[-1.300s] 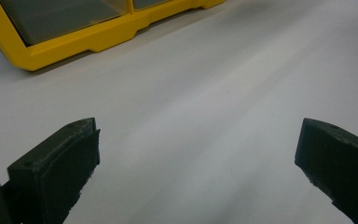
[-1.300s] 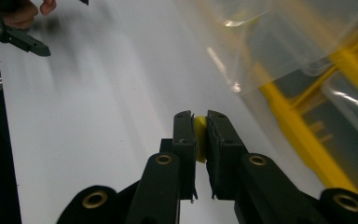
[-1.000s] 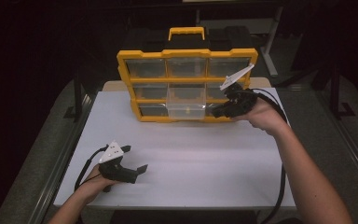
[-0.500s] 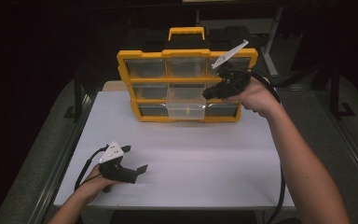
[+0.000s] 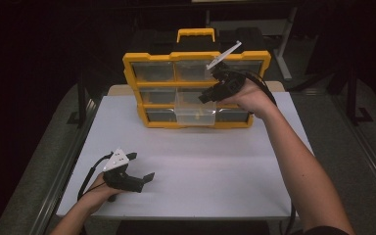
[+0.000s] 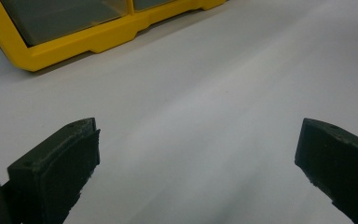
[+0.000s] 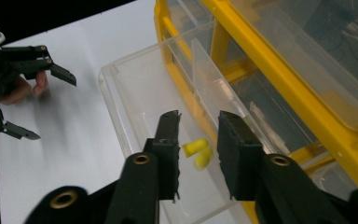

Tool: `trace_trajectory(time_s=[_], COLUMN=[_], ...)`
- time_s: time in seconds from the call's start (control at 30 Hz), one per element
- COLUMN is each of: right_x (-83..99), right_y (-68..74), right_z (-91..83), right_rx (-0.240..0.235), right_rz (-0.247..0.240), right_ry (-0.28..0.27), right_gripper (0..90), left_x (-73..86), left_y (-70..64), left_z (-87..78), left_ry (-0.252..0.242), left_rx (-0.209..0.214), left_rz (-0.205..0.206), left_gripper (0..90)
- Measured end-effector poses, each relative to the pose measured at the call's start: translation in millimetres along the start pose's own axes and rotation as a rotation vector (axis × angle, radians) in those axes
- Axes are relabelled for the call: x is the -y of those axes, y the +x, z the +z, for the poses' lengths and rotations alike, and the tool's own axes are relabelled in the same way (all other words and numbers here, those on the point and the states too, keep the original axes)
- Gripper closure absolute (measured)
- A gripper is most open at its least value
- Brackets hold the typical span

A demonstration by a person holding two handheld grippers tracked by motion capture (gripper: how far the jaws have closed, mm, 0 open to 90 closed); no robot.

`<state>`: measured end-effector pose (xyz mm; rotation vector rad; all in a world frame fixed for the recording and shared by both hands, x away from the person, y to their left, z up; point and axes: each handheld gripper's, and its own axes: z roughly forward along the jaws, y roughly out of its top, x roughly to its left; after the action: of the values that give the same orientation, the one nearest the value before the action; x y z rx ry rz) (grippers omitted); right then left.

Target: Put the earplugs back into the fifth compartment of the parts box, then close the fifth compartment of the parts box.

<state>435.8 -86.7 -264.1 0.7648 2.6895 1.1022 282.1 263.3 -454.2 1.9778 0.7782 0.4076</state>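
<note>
A yellow organizer (image 5: 161,122) with clear drawers stands upright at the back of the white table (image 5: 215,171). Its middle clear drawer (image 5: 188,111) is pulled out, and two yellow earplugs (image 7: 197,151) lie inside it. My right gripper (image 5: 204,97) hovers over the drawer's right side. In the right gripper view its jaws (image 7: 199,116) stand a little apart above the earplugs, with nothing between them. My left gripper (image 5: 142,165) rests on the table at the front left, wide open and empty (image 6: 198,126). It also appears far off in the right gripper view (image 7: 53,109).
The organizer's yellow base (image 6: 98,39) lies ahead of the left gripper. A black-and-yellow case with a yellow handle (image 5: 196,35) sits behind the organizer. Cables trail from both grippers. Dark floor and metal frames surround the table.
My right gripper has moved left and upward, from the drawer's right end to above the drawer. The left gripper has stayed still.
</note>
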Motion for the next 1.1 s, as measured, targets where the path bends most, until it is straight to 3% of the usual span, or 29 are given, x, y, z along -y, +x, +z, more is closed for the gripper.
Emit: trace_trajectory(time_s=[0.1,0.17,0.4,0.73,0.97,1.1], right_x=[-0.3,-0.1,4.2,16.6,24.3,25.2], right_y=[1.3,3.9,20.1,42.5,44.4,41.1], right_z=[-3.7,-6.9,-11.9,0.0,15.9,20.5], right_rx=[-0.012,-0.024,-0.078,-0.129,-0.101,-0.087], right_rz=[-0.001,0.0,-0.014,-0.049,-0.062,-0.061], right_ry=[-0.016,-0.026,-0.048,-0.032,0.011,0.007], right_gripper=[84.5,88.4,88.6,88.6,88.7,88.8], left_x=[0.0,-0.2,0.1,0.0,0.0,0.1], left_y=[-0.2,-0.4,0.3,-0.2,0.0,0.3], left_z=[0.1,0.1,0.8,1.2,1.2,1.2], left_ry=[0.0,-0.001,0.003,0.002,0.002,0.001], left_rx=[-0.001,-0.001,0.001,0.001,0.001,0.001], left_rz=[0.001,0.001,0.0,-0.001,0.001,0.0], left_gripper=[0.0,0.0,0.0,0.0,0.0,0.0])
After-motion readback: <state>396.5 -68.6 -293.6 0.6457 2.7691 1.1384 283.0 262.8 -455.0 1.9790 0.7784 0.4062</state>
